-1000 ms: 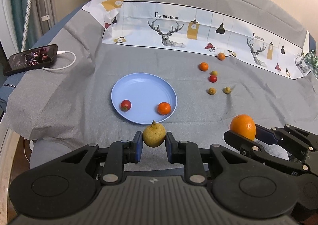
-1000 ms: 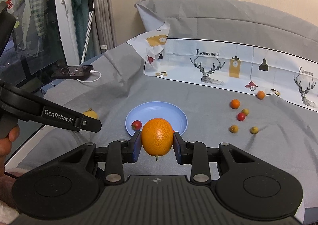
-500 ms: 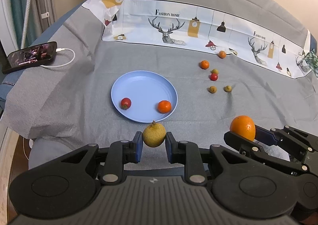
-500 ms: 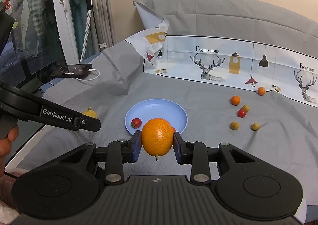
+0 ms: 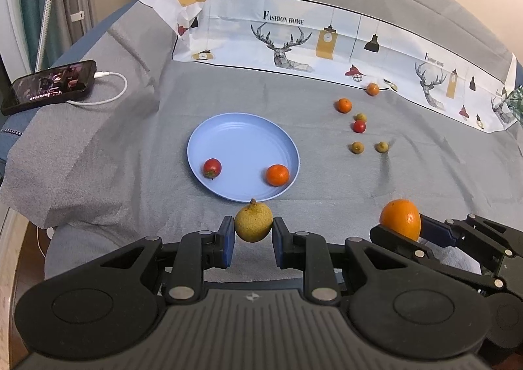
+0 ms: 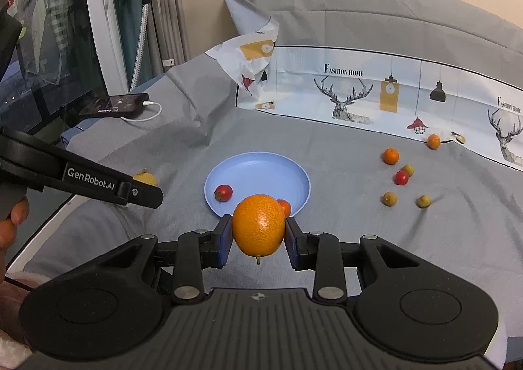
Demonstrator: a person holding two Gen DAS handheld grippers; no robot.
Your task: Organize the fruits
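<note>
Between our left gripper's (image 5: 253, 237) blue pads sits a yellow-green round fruit (image 5: 253, 222), clamped just short of the round blue plate (image 5: 228, 128); our right gripper (image 6: 258, 237) clamps a large orange (image 6: 259, 229), both above grey cloth (image 5: 130, 147).

Right wrist view: the large orange (image 6: 259, 230) covers most of the small orange fruit (image 6: 285, 207) on the blue plate (image 6: 258, 170), plus the plate's near rim. The left gripper (image 6: 143, 195) hides all but the top of the yellow-green fruit (image 6: 144, 177) it carries (contact surfaces not visible). The holding hand (image 6: 13, 222) is cut by the left edge. Left wrist view: the phone (image 5: 49, 87) has an unreadable screen, and a green checked item (image 5: 514, 101) is cropped at the right edge.
</note>
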